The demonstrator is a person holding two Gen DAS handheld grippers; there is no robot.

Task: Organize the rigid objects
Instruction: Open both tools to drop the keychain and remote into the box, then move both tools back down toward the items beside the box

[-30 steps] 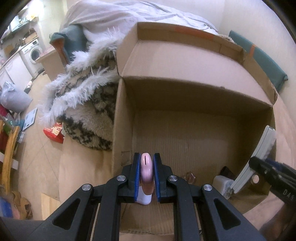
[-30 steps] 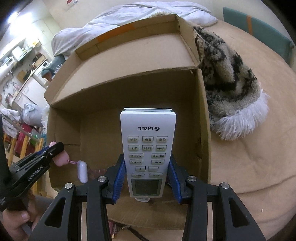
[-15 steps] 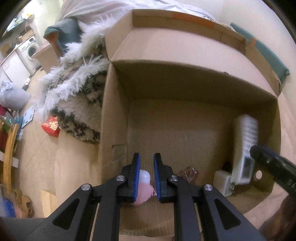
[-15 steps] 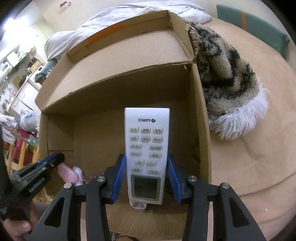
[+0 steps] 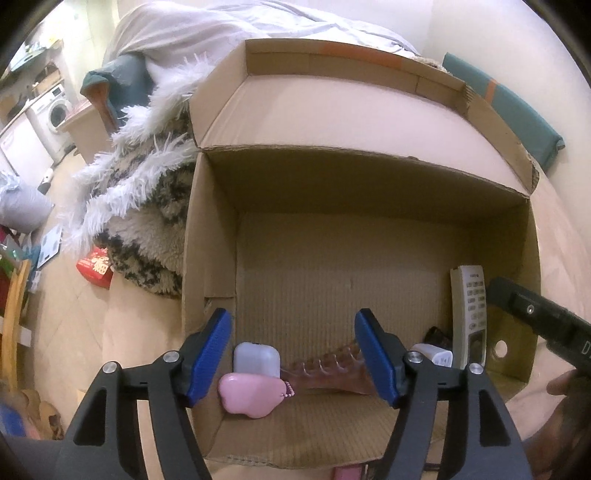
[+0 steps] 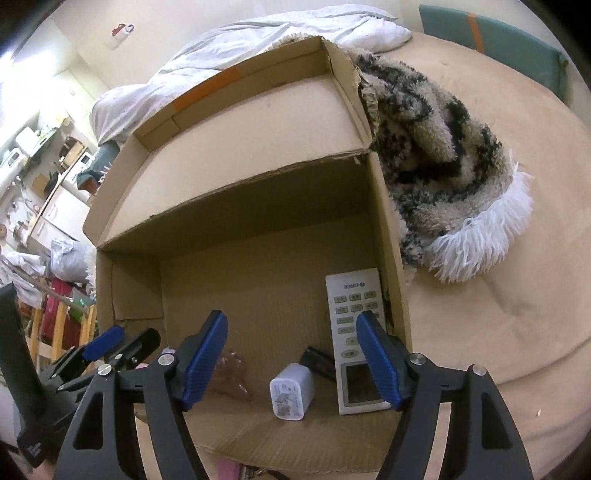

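Note:
An open cardboard box [image 5: 210,229] [image 6: 388,236] lies on a tan bed. My left gripper [image 5: 293,354] is open above the box's near left corner, where a white case with a pink heart charm [image 5: 251,384] lies on the floor. My right gripper [image 6: 291,354] is open above the near right side. A white GREE remote [image 6: 352,332] [image 5: 467,314] lies flat along the right wall. A white charger cube [image 6: 291,391] [image 5: 434,356], a brown translucent hair clip [image 5: 328,369] [image 6: 231,376] and a small dark item [image 6: 317,362] also lie inside.
A shaggy black-and-cream blanket [image 6: 443,177] [image 5: 140,206] lies against the box's far corner. A white duvet [image 5: 221,33] is behind it. A teal cushion [image 6: 491,40] sits at the bed's far edge. A red box [image 5: 94,267] lies on the floor at left.
Both grippers have opened. The pink-and-white case dropped from the left gripper onto the box floor. The remote left the right gripper and lies along the right wall.

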